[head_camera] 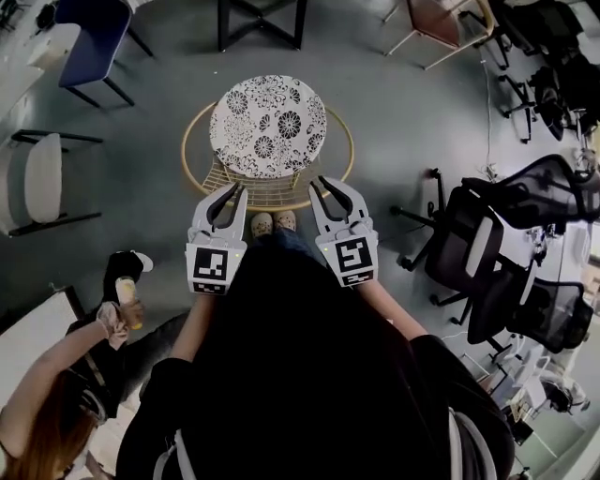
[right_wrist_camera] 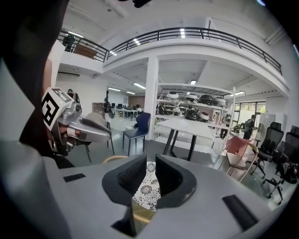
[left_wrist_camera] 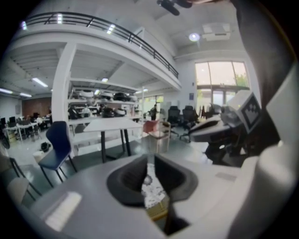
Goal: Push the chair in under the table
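A round chair with a black-and-white floral cushion [head_camera: 268, 126] and a gold wire frame [head_camera: 191, 141] stands on the grey floor just ahead of my feet. Beyond it, at the top of the head view, are the black legs of a table [head_camera: 262, 23]. My left gripper [head_camera: 238, 187] hangs over the chair's near left rim and my right gripper [head_camera: 320, 180] over its near right rim. Both are shut with nothing in them. A strip of cushion [left_wrist_camera: 152, 191] shows through the narrow slit of the left gripper [left_wrist_camera: 150, 156]. Cushion [right_wrist_camera: 147, 186] also shows past the right gripper [right_wrist_camera: 150, 161].
A blue chair [head_camera: 94, 37] and a white chair [head_camera: 42, 178] stand at the left. A pink chair [head_camera: 441, 23] stands at the top right, with black office chairs [head_camera: 487, 244] below it. A person [head_camera: 84, 375] crouches at the lower left with a yellow cup.
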Available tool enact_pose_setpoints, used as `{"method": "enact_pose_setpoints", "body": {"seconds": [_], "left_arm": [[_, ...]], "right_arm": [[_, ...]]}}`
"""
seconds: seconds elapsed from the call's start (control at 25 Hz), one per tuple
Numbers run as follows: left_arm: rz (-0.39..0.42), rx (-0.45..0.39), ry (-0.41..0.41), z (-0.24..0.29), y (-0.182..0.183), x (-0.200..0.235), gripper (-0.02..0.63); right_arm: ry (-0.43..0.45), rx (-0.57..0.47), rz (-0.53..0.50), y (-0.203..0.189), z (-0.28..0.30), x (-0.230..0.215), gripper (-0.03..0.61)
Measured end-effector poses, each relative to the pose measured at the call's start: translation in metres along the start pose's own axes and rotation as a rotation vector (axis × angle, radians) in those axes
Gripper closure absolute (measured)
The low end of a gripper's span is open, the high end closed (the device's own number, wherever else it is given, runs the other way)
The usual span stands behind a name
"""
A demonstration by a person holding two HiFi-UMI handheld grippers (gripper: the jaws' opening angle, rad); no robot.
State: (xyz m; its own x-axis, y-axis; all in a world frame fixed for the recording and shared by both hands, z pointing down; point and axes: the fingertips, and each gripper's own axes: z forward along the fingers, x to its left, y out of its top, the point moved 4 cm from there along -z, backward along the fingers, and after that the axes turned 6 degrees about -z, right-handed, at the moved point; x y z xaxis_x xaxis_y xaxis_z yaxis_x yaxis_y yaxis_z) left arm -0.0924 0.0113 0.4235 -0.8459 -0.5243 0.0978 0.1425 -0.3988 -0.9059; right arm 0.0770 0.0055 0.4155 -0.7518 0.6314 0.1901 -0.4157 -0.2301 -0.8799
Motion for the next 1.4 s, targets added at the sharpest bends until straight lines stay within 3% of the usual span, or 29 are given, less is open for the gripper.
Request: {"method": "enact_pose_setpoints", "body": {"seconds": [0.08, 0.24, 0.44, 0.56, 0.76, 1.04, 1.4], "left_arm": [[-0.012, 0.056, -0.03, 0.004, -0.016, 0.0, 0.486], [0.04, 0.172, -0.073, 0.009, -0.046, 0.001, 0.435], [0.247, 0.35, -0.169, 0.016, -0.086, 0.001, 0.392], [0.38, 0.457, -0.231, 0.018, -0.112, -0.003, 0.369], [0.519, 0.569, -0.313, 0.03, -0.141, -0.004, 0.334], [0.785, 0.698, -0.374, 0.05, -0.175, -0.001, 0.331], [0.966, 0.818, -0.409, 0.071, -0.207, 0.009, 0.331]], "right_arm": [[0.034, 0.037, -0.01, -0.012, 0.003, 0.004, 0.554], [0.093, 0.117, -0.041, -0.04, 0.007, 0.01, 0.549], [0.201, 0.234, -0.111, -0.076, 0.015, 0.017, 0.44], [0.271, 0.312, -0.175, -0.1, 0.015, 0.025, 0.414], [0.381, 0.418, -0.344, -0.137, 0.022, 0.033, 0.394], [0.463, 0.549, -0.668, -0.18, 0.039, 0.034, 0.382], [0.567, 0.626, -0.923, -0.216, 0.068, 0.043, 0.382]]}}
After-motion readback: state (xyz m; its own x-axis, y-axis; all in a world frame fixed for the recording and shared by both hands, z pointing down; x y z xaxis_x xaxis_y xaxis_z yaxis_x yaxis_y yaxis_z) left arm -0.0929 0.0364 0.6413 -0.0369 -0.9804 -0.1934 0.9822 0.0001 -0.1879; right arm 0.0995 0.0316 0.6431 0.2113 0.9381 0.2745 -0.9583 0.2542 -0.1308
